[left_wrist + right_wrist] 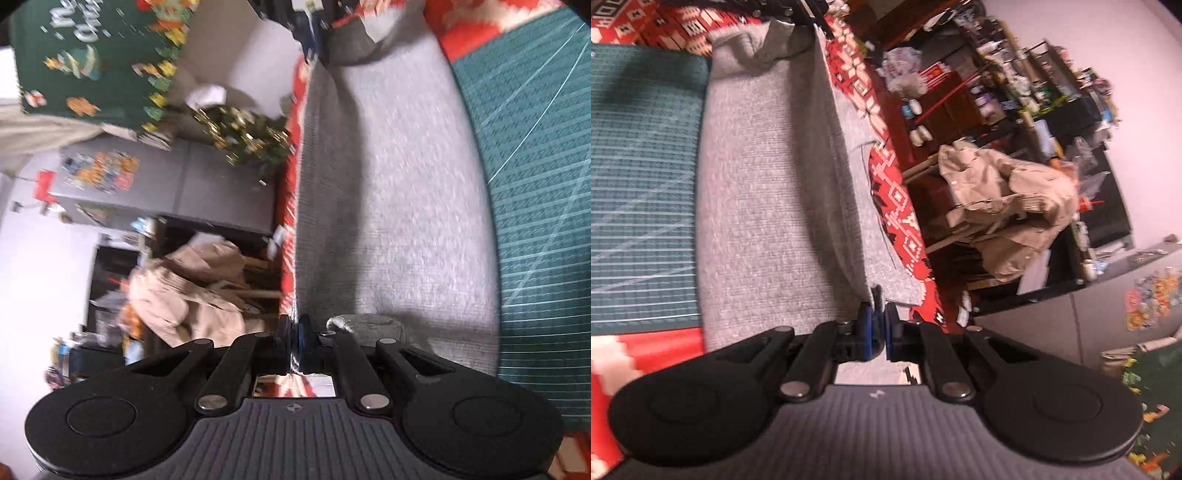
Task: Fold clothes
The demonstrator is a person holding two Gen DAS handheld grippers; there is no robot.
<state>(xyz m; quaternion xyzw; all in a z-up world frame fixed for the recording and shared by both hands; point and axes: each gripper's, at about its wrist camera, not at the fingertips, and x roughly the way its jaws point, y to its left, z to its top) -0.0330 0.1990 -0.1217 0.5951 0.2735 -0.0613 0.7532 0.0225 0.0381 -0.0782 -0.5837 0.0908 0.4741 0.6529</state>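
Pinching one raised edge of the grey garment (pixel 388 184) between both hands' closed fingers (pixel 294 343) (pixel 880 325), cloth stretching lengthways between them above the desk (pixel 546 184).

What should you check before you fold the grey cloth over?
1. Left gripper shut on the cloth: ok, fabric shows between the closed fingers.
2. Right gripper shut on the cloth: ok, an edge is pinched.
3. Both hold the same edge: ok, the far gripper shows at the other end in each view.
4. Edge lifted and fairly straight: ok, it runs taut between the grippers.
5. Green mat free for the fold: ok where visible.
6. Cloth free of wrinkles: not ok, one far corner is bunched.
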